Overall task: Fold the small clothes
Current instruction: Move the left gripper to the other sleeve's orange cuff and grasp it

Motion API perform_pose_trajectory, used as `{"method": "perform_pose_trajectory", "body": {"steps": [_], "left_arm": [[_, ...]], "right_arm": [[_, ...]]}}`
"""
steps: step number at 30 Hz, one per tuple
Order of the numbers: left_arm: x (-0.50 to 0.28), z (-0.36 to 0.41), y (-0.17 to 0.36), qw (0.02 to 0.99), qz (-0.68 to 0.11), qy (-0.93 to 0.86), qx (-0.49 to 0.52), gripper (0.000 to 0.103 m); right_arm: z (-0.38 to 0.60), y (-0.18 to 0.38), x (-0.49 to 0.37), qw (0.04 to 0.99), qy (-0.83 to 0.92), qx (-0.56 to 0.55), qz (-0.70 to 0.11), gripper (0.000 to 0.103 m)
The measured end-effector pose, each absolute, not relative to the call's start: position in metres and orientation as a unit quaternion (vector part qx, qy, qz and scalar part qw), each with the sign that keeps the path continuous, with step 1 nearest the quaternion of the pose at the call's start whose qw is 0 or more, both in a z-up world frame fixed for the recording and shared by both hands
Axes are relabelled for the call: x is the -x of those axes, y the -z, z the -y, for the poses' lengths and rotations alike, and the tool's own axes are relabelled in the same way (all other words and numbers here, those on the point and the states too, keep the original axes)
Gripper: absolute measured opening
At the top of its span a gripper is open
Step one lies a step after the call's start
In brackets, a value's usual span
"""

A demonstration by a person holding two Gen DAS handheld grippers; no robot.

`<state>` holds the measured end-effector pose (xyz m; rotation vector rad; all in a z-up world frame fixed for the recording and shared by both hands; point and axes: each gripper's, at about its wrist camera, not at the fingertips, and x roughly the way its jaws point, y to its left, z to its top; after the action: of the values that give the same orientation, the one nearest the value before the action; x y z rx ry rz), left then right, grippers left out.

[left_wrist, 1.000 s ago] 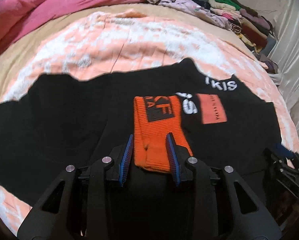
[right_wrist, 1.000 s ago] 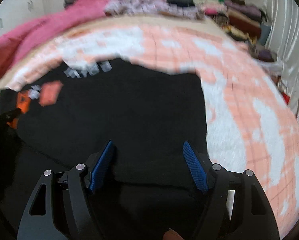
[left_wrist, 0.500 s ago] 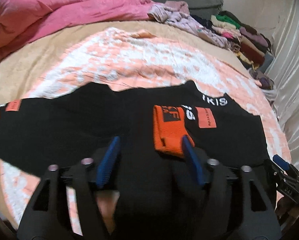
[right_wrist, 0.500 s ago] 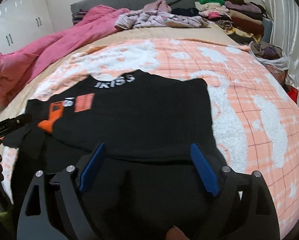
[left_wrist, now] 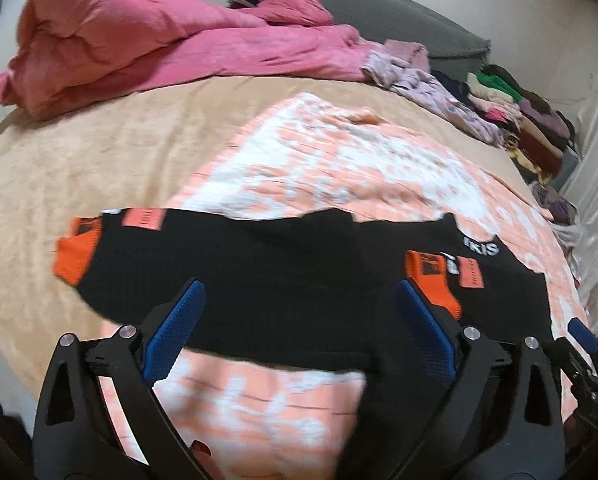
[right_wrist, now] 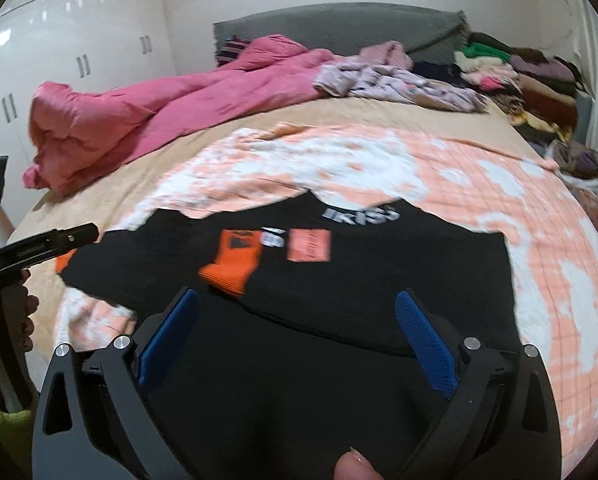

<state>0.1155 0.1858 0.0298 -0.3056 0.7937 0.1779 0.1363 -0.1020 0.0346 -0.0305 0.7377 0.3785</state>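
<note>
A black sweater (left_wrist: 283, 276) with orange cuffs lies flat on the peach-and-white blanket (left_wrist: 339, 168). One sleeve is folded over the body, its orange cuff (left_wrist: 431, 280) beside white lettering. The other sleeve stretches left, ending in an orange cuff (left_wrist: 77, 256). My left gripper (left_wrist: 299, 328) is open and empty above the sweater's near edge. My right gripper (right_wrist: 295, 332) is open and empty above the sweater (right_wrist: 379, 272), with the folded cuff (right_wrist: 235, 264) just ahead. The left gripper's tip (right_wrist: 39, 248) shows at the right wrist view's left edge.
A crumpled pink duvet (left_wrist: 159, 48) lies at the back of the bed. Loose pale clothes (right_wrist: 391, 80) and a stack of folded clothes (right_wrist: 519, 76) sit at the back right. White wardrobes (right_wrist: 59, 40) stand at left. A tan bedspread (left_wrist: 59, 160) lies under the blanket.
Both grippers have pulled back and up from the sweater. The left gripper opened wide and swung left, so the outstretched left sleeve now shows.
</note>
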Motion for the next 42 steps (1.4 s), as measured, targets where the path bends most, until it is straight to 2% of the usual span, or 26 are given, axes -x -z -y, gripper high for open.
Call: {"method": "perform_pose_trajectory", "body": {"steps": [14, 34, 39, 42], "left_arm": [[-0.092, -0.269, -0.027, 0.896, -0.376, -0.157, 0.178, 0.090], [-0.086, -0.359, 0.024, 0.851, -0.404, -0.224, 0.251, 0.090], [-0.089, -0.373, 0.038, 0.840, -0.407, -0.233, 0.272, 0.081], [-0.093, -0.374, 0.044, 0.840, -0.406, -0.235, 0.271, 0.079]], "right_arm": [[0.005, -0.043, -0.141, 0.900, -0.252, 0.052, -0.352, 0.098], [-0.084, -0.020, -0.145, 0.867, -0.314, 0.105, -0.374, 0.098], [-0.099, -0.008, -0.150, 0.857, -0.322, 0.114, -0.385, 0.098], [-0.108, -0.003, -0.153, 0.854, -0.326, 0.115, -0.389, 0.098]]}}
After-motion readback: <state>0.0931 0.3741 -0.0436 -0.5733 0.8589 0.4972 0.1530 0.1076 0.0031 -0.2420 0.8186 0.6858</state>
